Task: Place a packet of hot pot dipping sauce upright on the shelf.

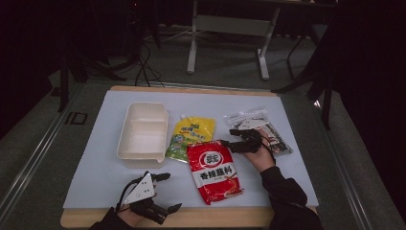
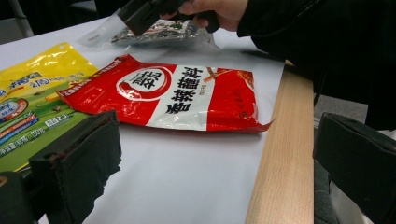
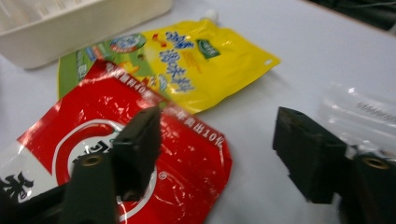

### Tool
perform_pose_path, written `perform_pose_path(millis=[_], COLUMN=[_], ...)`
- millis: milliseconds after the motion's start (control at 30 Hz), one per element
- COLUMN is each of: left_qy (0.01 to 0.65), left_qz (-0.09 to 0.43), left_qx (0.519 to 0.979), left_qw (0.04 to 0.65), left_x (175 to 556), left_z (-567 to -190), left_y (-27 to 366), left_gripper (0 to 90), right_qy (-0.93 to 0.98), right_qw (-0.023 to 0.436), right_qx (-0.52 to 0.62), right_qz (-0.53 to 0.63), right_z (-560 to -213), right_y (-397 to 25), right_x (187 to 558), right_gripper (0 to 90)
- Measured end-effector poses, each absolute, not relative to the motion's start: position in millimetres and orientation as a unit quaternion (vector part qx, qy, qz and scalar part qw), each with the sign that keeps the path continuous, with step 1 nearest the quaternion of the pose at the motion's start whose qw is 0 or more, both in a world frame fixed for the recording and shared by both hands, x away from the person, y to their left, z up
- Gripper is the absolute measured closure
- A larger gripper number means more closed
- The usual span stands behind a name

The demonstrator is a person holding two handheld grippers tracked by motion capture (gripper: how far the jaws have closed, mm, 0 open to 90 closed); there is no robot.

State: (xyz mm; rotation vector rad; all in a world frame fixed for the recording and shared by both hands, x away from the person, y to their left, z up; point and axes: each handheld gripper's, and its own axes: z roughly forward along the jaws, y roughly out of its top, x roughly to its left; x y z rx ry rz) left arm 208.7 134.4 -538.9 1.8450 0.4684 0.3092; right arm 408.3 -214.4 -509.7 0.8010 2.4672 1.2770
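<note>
A red-and-white sauce pouch (image 1: 213, 170) lies flat near the table's front, its upper corner overlapping a yellow spouted pouch (image 1: 191, 136). My right gripper (image 1: 230, 137) hovers open just right of the red pouch's top corner, and in the right gripper view (image 3: 219, 154) its jaws straddle that corner (image 3: 196, 158) without touching it. My left gripper (image 1: 167, 191) rests open at the front edge, left of the red pouch (image 2: 187, 95), with nothing between its jaws (image 2: 219, 168). The yellow pouch (image 3: 201, 65) lies behind the red one.
A white two-compartment tray (image 1: 142, 134) stands left of the pouches. Under the right hand lies a clear bag (image 1: 258, 129) of dark items. The wooden table edge (image 2: 285, 154) runs close by the left gripper. Table legs and cables stand beyond the far edge.
</note>
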Motion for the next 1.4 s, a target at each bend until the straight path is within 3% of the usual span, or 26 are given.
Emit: perform_pose_path(millis=[200,300,533,833,900,967,1000,1033,1400], left_qy=[0.197,0.199,0.198,0.197,0.196,0.196,0.196,0.196,0.198], left_qz=[0.132,0.131,0.130,0.130,0.130,0.130,0.131,0.130,0.132], left_qx=[0.787,0.786,0.787,0.787,0.787,0.787,0.787,0.787,0.786], left_qw=[0.570,0.570,0.570,0.570,0.570,0.570,0.571,0.571,0.570], left_x=[208,208,208,208,208,208,208,208,208], left_z=[-539,-539,-539,-539,-539,-539,-539,-539,-539], left_y=[133,133,133,134,134,134,134,134,133], left_gripper=[2.2,2.2,2.2,2.2,2.2,2.2,2.2,2.1,2.2], right_qy=[0.855,0.857,0.860,0.873,0.878,0.881,0.881,0.881,0.876], right_qw=[0.130,0.134,0.138,0.126,0.129,0.123,0.123,0.124,0.144], right_qx=[0.284,0.284,0.289,0.305,0.308,0.308,0.308,0.308,0.297], right_qz=[0.413,0.409,0.398,0.359,0.344,0.338,0.338,0.336,0.351], right_z=[-519,-523,-525,-532,-534,-535,-535,-535,-519], right_y=[-209,-209,-203,-192,-189,-188,-188,-188,-195], right_x=[413,415,417,424,425,426,426,426,417], right_gripper=[43.7,54.9,52.8,57.9,64.3,77.4,77.4,86.2,89.1])
